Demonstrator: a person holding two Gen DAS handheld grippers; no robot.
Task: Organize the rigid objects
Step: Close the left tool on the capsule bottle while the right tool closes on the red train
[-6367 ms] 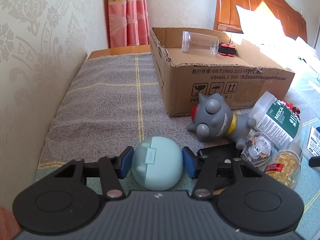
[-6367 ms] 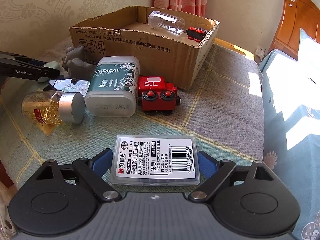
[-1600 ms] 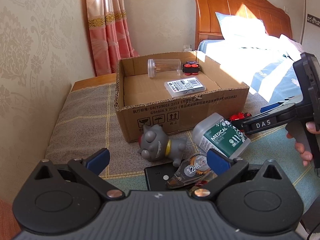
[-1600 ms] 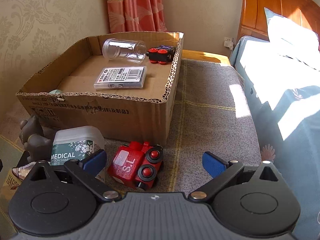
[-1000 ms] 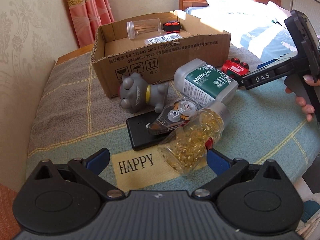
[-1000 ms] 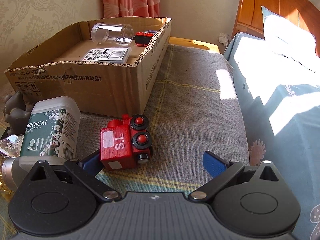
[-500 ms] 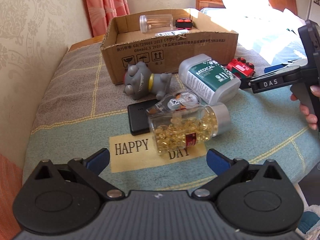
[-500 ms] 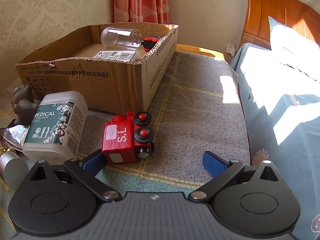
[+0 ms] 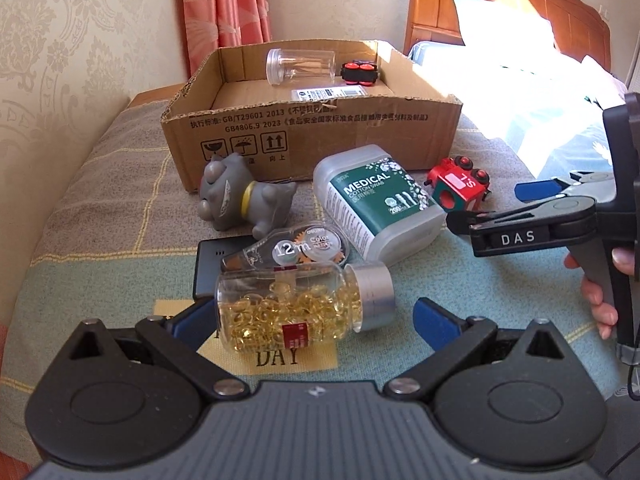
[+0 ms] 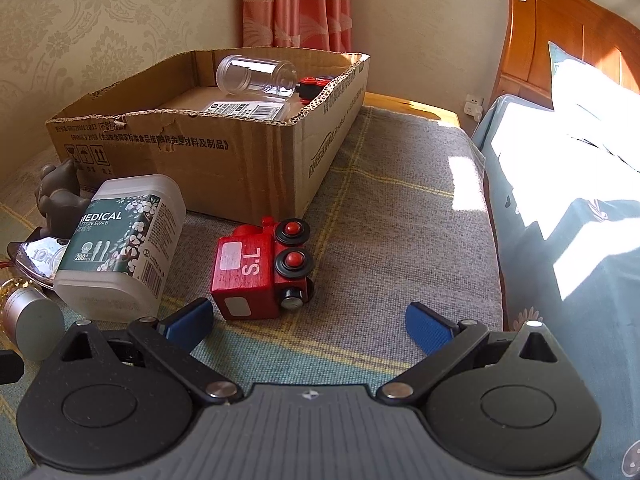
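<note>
My left gripper [image 9: 314,316] is open, its blue pads on either side of a clear bottle of yellow capsules [image 9: 296,306] lying on its side. Behind the bottle lie a correction tape [image 9: 296,246], a black device [image 9: 210,260], a grey cat toy [image 9: 236,196] and a cotton swab box [image 9: 376,196]. My right gripper [image 10: 308,324] is open just short of the red toy train [image 10: 260,268], which lies on its side. The cardboard box [image 10: 224,156] holds a clear jar [image 10: 256,74], a flat labelled case [image 10: 244,109] and a small red-wheeled toy [image 10: 310,82].
A person's hand [image 9: 600,292] holds the right gripper's handle at the right of the left wrist view. A wallpapered wall [image 9: 80,40] runs along the left, a curtain [image 10: 298,4] hangs behind the box, and a bed with a wooden headboard [image 10: 560,40] is on the right.
My left gripper has moved forward and down until the capsule bottle lies between its pads. My right gripper has edged closer to the red train. Both stay open.
</note>
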